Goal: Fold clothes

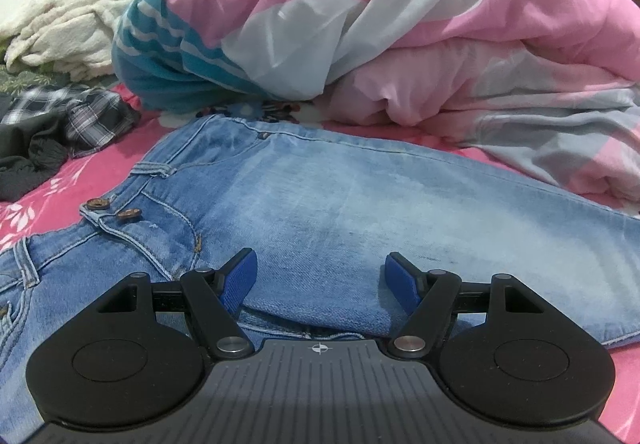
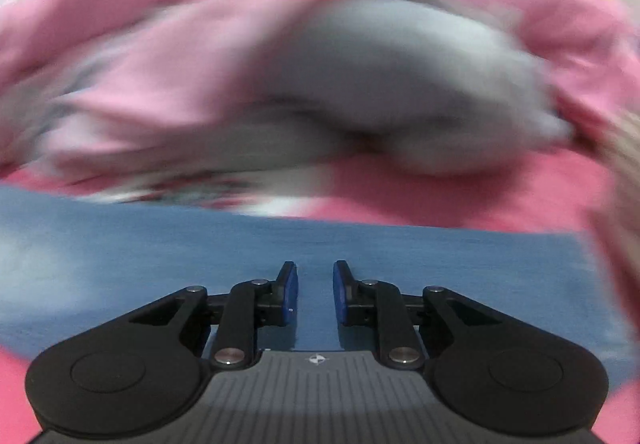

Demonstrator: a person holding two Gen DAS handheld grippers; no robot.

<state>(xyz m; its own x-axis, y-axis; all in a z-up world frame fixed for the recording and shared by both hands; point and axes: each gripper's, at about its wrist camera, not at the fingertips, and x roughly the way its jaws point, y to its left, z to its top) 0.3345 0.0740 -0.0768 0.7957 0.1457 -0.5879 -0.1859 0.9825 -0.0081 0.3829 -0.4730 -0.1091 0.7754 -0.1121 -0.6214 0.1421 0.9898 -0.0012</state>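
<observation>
A pair of light blue jeans (image 1: pixel 320 200) lies flat on the pink floral bed sheet (image 1: pixel 60 188), waistband and two brown buttons (image 1: pixel 130 214) to the left, legs running right. One leg is folded over the other near the crotch. My left gripper (image 1: pixel 322 262) hovers low over the thigh, wide open, blue pads apart, nothing between them. In the right wrist view the picture is motion-blurred. The jeans (image 2: pixel 200 244) show as a blue band, and my right gripper (image 2: pixel 316 272) sits over them, open with a narrow gap and nothing held.
A bunched pink, white and teal duvet (image 1: pixel 400 24) fills the back of the bed, also blurred as the duvet (image 2: pixel 360 76). A cream fleece garment (image 1: pixel 60 28), a plaid shirt (image 1: pixel 88 116) and a dark knit (image 1: pixel 28 160) lie at the left.
</observation>
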